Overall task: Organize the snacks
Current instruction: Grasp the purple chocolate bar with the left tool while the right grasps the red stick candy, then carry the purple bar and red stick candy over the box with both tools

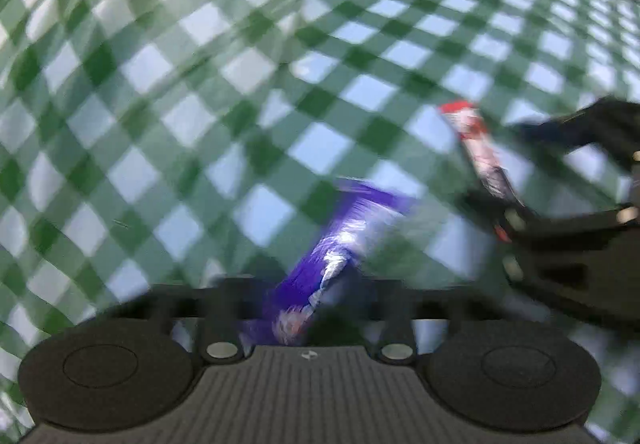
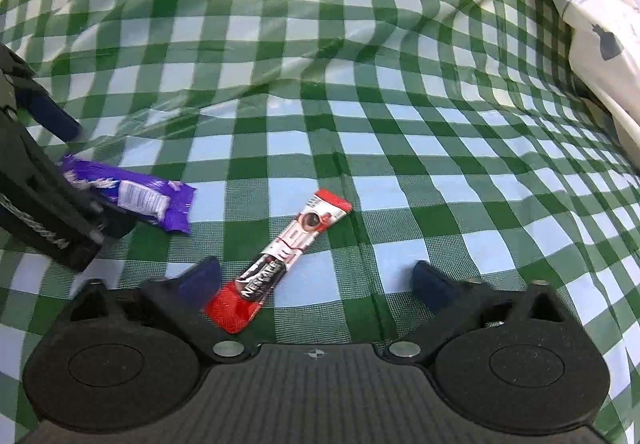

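- Green-and-white checked cloth (image 2: 360, 92) covers the whole surface, rumpled toward its far side.
- Purple snack wrapper (image 2: 136, 200) lies on the cloth, left of the red coffee stick.
- Red coffee stick (image 2: 280, 264) lies slantwise on the cloth.
- Left gripper (image 1: 296, 308) has its jaws nearly together around the purple wrapper's near end; the blurred view leaves the pads' contact unclear.
- Right gripper (image 2: 316, 280) stands with jaws apart, its left finger (image 2: 200, 280) touching the stick's lower end, the right finger clear of it.
- White bag (image 2: 592, 16) sits far right of the stick.

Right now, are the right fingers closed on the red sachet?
No. The red sachet lies flat on the cloth, with the right fingers spread open around it.
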